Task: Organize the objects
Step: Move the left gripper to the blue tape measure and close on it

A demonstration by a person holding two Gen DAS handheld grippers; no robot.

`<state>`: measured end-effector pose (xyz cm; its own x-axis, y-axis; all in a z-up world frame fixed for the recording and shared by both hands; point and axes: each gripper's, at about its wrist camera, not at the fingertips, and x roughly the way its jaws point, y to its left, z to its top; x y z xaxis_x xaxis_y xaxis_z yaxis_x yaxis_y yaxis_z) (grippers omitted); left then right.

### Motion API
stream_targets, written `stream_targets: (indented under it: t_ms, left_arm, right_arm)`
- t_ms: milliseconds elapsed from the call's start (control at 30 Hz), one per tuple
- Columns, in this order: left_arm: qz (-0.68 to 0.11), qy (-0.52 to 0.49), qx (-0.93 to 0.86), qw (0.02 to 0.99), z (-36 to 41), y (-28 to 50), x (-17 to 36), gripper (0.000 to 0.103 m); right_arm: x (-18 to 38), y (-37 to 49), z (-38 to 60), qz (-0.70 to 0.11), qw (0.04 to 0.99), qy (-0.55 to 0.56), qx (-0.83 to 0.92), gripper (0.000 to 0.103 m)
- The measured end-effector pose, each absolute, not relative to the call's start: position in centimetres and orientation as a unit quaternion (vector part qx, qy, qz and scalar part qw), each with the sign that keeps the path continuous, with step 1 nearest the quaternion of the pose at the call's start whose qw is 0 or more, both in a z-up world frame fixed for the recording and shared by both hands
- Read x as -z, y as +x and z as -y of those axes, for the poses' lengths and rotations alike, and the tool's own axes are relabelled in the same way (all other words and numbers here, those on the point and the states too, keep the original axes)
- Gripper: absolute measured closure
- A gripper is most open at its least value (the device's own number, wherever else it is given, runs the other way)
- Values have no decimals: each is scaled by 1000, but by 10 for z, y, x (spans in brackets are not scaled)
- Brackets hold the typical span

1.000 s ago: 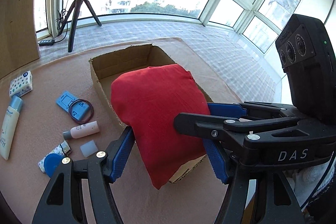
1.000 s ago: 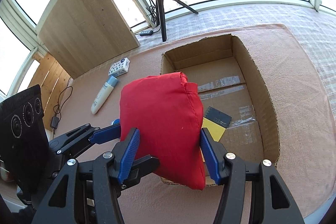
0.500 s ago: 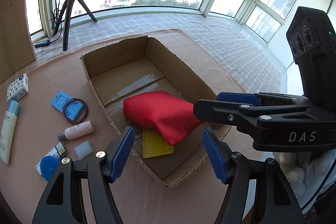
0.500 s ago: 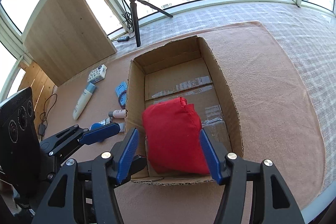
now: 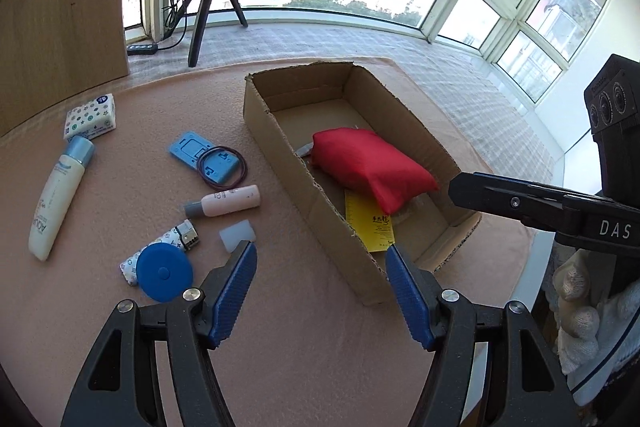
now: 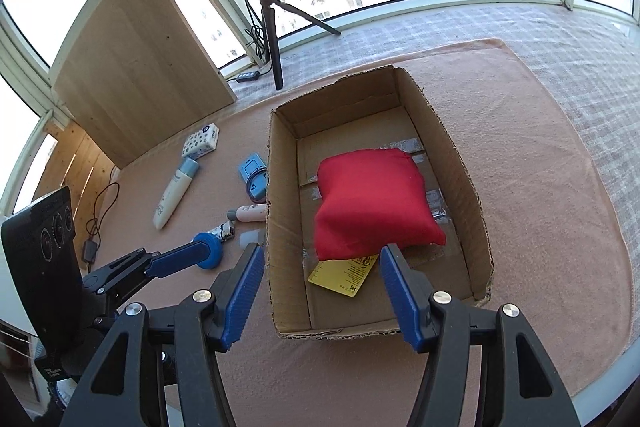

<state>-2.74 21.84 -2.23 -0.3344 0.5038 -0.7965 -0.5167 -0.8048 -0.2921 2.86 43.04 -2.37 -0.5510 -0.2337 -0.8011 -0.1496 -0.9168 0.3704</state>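
Observation:
A red cloth pouch lies inside the open cardboard box, partly covering a yellow card. My left gripper is open above the mat near the box's front left corner, nothing between its blue pads. My right gripper is open over the box's near end, also holding nothing. Left of the box lie a blue tape measure, a patterned lighter, a pink bottle, a white cap, a blue case with a hair band, a lotion tube and a tissue pack.
A ring light on a tripod stands behind the mat with a power strip. A wooden board leans at the back left. The table edge runs close on the right. A gloved hand holds the right gripper.
Both grippers held the red pouch above the box; it dropped into the box and lies flat. The left gripper pulled back and to the left, over the loose items.

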Motion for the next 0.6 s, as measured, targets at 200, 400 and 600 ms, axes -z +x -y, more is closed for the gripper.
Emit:
stream_targets:
  t_ms: [200, 400, 600]
  left_arm:
    - [17, -496, -826, 268, -158, -32, 31, 32]
    - [38, -504, -832, 226, -101, -39, 35, 32]
    - [54, -507, -839, 192, -52, -53, 36, 32]
  right_arm:
    - [26, 25, -401, 210, 46, 474, 854, 46]
    - [29, 19, -369, 216, 63, 480, 848, 46]
    - [29, 11, -331, 196, 70, 490, 847, 46]
